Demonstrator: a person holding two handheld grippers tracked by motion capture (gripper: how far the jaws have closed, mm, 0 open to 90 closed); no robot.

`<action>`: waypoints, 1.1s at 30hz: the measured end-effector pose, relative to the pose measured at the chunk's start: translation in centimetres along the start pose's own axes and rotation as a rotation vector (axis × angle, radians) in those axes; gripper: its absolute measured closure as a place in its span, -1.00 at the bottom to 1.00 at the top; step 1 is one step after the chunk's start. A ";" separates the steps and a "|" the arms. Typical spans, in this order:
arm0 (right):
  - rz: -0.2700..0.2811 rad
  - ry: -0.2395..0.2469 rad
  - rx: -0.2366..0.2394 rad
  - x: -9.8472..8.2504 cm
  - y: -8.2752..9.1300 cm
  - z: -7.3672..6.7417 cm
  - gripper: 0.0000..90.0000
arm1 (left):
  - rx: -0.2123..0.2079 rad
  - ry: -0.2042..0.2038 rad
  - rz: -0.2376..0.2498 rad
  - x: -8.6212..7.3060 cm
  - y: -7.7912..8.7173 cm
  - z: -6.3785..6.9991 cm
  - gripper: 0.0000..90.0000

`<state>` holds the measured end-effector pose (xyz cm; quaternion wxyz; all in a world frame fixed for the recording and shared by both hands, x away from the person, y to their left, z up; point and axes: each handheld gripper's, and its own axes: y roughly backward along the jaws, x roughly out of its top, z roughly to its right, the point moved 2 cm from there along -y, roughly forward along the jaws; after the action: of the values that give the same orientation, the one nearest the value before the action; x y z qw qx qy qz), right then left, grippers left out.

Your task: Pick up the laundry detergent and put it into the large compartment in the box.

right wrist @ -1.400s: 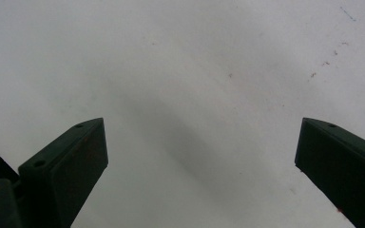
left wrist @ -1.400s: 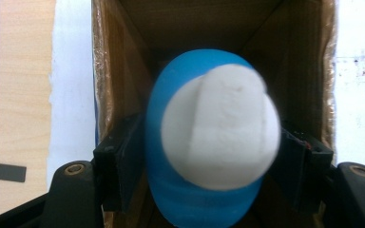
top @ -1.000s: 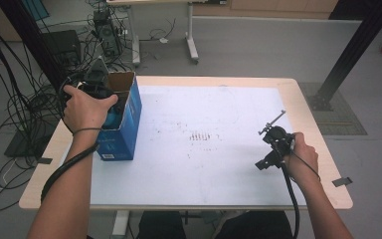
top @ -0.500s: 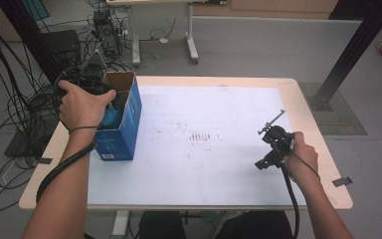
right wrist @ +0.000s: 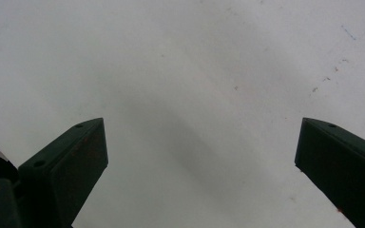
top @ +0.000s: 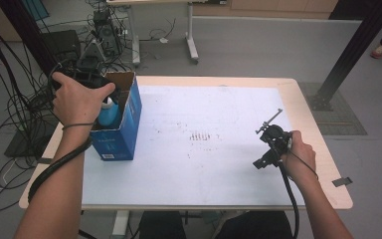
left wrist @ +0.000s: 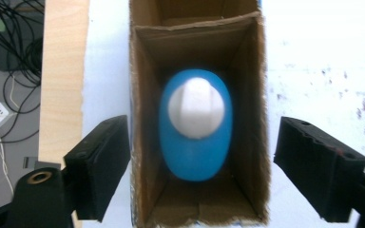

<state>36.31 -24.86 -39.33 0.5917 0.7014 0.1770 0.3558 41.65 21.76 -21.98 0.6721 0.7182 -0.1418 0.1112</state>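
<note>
A blue cardboard box [top: 122, 132] stands open-topped at the table's left edge. Inside it stands a blue bottle [top: 107, 113] with a white cap [left wrist: 196, 108], upright. My left gripper [top: 90, 82] hangs over the box mouth, pointing down under the person's hand. In the left gripper view this gripper [left wrist: 204, 147] has its jaws wide apart outside the box walls [left wrist: 145, 142]. They have just been opening and touch nothing. The bottle [left wrist: 195, 156] sits below between them. My right gripper [top: 271, 144] hovers open over the bare white table [right wrist: 195, 57] at the right.
Faint red marks [top: 200, 136] sit mid-table. Many cables [top: 15, 107] and equipment lie on the floor to the left of the table. A black post [top: 350, 50] rises beyond the far right corner. Tape [top: 341, 181] sticks to the right edge.
The left hand has lifted up and away from the box mouth, and the blue bottle now shows standing inside. The right hand has stayed in place.
</note>
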 end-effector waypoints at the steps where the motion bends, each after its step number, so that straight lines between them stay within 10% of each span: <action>1: 0.000 0.001 0.000 0.0 0.0 0.0 -0.93 | -0.005 -0.004 -0.007 0.0 0.1 0.1 -0.59; 18: 0.003 0.000 0.000 0.2 -0.1 0.1 -0.93 | -0.066 -0.092 -0.042 0.4 2.2 2.8 -0.76; 33: 0.003 -0.003 0.003 0.1 -0.1 0.2 -0.93 | -0.150 -0.223 -0.072 0.3 3.3 7.9 -0.81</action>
<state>36.56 -24.92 -39.46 0.5903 0.7033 0.1754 0.3553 40.58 13.66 -19.38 0.7077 0.6784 -0.1976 -0.0047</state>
